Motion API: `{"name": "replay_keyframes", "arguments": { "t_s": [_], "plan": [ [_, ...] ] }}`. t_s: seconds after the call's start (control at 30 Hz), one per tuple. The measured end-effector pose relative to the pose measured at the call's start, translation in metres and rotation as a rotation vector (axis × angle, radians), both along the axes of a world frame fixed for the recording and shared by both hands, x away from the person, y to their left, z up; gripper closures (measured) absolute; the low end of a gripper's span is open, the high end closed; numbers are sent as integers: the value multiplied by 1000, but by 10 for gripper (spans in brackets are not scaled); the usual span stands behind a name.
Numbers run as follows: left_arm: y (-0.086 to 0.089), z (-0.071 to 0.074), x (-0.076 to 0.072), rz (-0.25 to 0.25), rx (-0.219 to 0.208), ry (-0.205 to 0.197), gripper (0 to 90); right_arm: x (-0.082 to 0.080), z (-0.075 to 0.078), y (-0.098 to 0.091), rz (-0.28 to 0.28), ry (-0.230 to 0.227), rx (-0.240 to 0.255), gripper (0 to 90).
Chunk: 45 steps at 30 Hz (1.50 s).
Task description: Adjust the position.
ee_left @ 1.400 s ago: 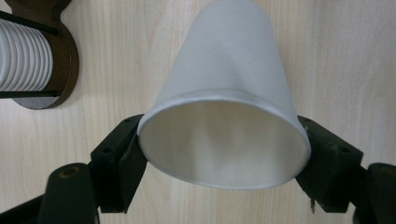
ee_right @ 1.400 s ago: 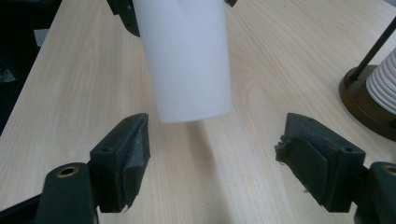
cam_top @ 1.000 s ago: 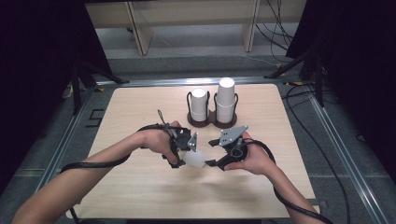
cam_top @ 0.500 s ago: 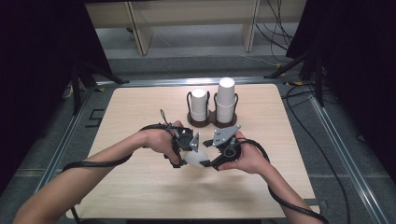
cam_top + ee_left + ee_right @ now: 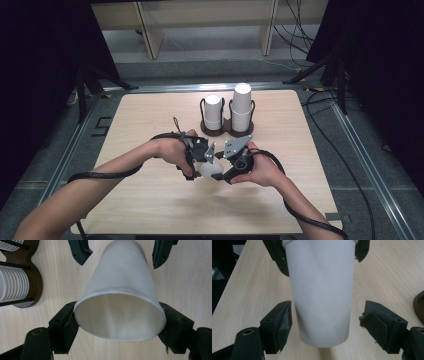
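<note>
Above table: left gripper point(image 5: 120, 322) jaws clamp empty cup point(image 5: 122, 297); right gripper point(image 5: 328, 325) jaws wide.

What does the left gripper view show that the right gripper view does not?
Left gripper view: the cup's open mouth, its rim clamped between the left gripper's pads, and stacked cups in a brown holder. Right gripper view: the cup's closed base end, standing between the right gripper's open jaws with gaps on both sides. Both: the white cup, the wooden table, and the other gripper's jaws beyond.
</note>
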<state>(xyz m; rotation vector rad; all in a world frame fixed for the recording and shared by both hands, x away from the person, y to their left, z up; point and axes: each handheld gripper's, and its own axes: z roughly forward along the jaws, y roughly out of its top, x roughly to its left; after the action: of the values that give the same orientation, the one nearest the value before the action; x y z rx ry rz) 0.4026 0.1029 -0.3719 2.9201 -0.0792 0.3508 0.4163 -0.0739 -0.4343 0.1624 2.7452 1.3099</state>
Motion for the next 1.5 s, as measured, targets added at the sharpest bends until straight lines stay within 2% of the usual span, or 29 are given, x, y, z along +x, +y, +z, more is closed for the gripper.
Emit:
{"name": "replay_keyframes", "arguments": {
  "t_s": [0.07, 0.1, 0.17, 0.23, 0.37, 0.43, 0.47, 0.57, 0.6, 0.67, 0.73, 0.8, 0.83, 0.93, 0.97, 1.0, 1.03, 1.07, 1.1, 1.13, 1.17, 1.2, 1.23, 1.27, 1.3, 1.4, 1.43, 1.47, 1.5],
  "plan": [
    [-1, 0, -1, 0, -6, -2, 245, -1, -1, 2, -3, 19, -3, 240],
    [-1, 0, -1, 0, -6, -2, 245, 0, -1, 2, 5, -6, 0, 240],
    [-2, 1, -2, -9, -7, 0, 245, 0, -3, 4, 2, 15, 0, 241],
    [-2, 2, -2, -13, -11, -6, 246, 0, -4, 3, 3, 2, 4, 242],
    [-2, 3, -2, -18, -14, -9, 246, -1, -7, 4, 4, 19, 9, 252],
    [-3, 3, -2, -17, -22, -9, 246, -1, -8, 4, 9, 22, 14, 272],
    [-3, 2, -4, 1, -47, -1, 247, -1, -8, 4, 11, 23, 16, 277],
    [-4, 4, -4, -13, -39, -7, 248, -1, -8, 5, 15, 14, 29, 297],
    [-4, 5, -4, -15, -38, -8, 248, -2, -8, 5, 9, 35, 35, 302],
    [-5, 5, -4, -28, -30, -16, 250, -3, -9, 4, 5, 43, 39, 310],
    [-5, 5, -4, -32, -26, -15, 250, -2, -10, 4, 12, 25, 43, 314],
    [-5, 5, -4, -41, -21, -14, 251, -4, -11, 4, 13, 43, 42, 321],
    [-5, 6, -4, -59, -13, -20, 251, -3, -11, 4, 19, 27, 41, 326],
    [-5, 6, -3, -69, -22, -18, 238, -4, -13, 3, 25, 24, 39, 329],
    [-2, 4, -4, -54, -83, -2, 229, -5, -14, 2, 21, 29, 48, 330],
    [0, 4, -4, -67, -112, -9, 211, -6, -14, 1, 20, 29, 54, 331],
    [2, 3, -3, -71, -133, -24, 177, -7, -15, 0, 13, 27, 63, 331],
    [2, 3, -3, -71, -133, -24, 144, -7, -15, 0, 13, 27, 63, 331],
    [9, 2, -2, -49, -197, -14, 141, -8, -17, -5, -1, -3, 90, 332],
    [12, 1, -2, -27, -235, -9, 128, -8, -18, -7, -7, -6, 102, 332],
    [16, -2, -3, -3, -285, -10, 105, -10, -20, -11, -35, 13, 116, 332],
    [20, -3, -2, 2, -305, -24, 89, -10, -21, -14, -42, -6, 136, 332],
    [24, -5, -3, 23, -341, -28, 79, -11, -22, -18, -66, 2, 153, 332],
    [24, -5, -3, 23, -341, -28, 74, -12, -23, -21, -90, -5, 171, 332],
    [31, -11, -4, 80, -439, -47, 73, -11, -23, -25, -107, -17, 190, 332],
    [41, -22, -6, 181, -630, -42, 74, -13, -23, -36, -182, -44, 265, 331],
    [41, -22, -6, 181, -630, -42, 79, -14, -23, -39, -210, -41, 287, 331],
    [47, -30, -8, 238, -732, -24, 92, -14, -24, -42, -232, -54, 322, 330],
    [49, -33, -9, 258, -774, -19, 98, -14, -24, -44, -249, -45, 349, 330]
  ]
}}
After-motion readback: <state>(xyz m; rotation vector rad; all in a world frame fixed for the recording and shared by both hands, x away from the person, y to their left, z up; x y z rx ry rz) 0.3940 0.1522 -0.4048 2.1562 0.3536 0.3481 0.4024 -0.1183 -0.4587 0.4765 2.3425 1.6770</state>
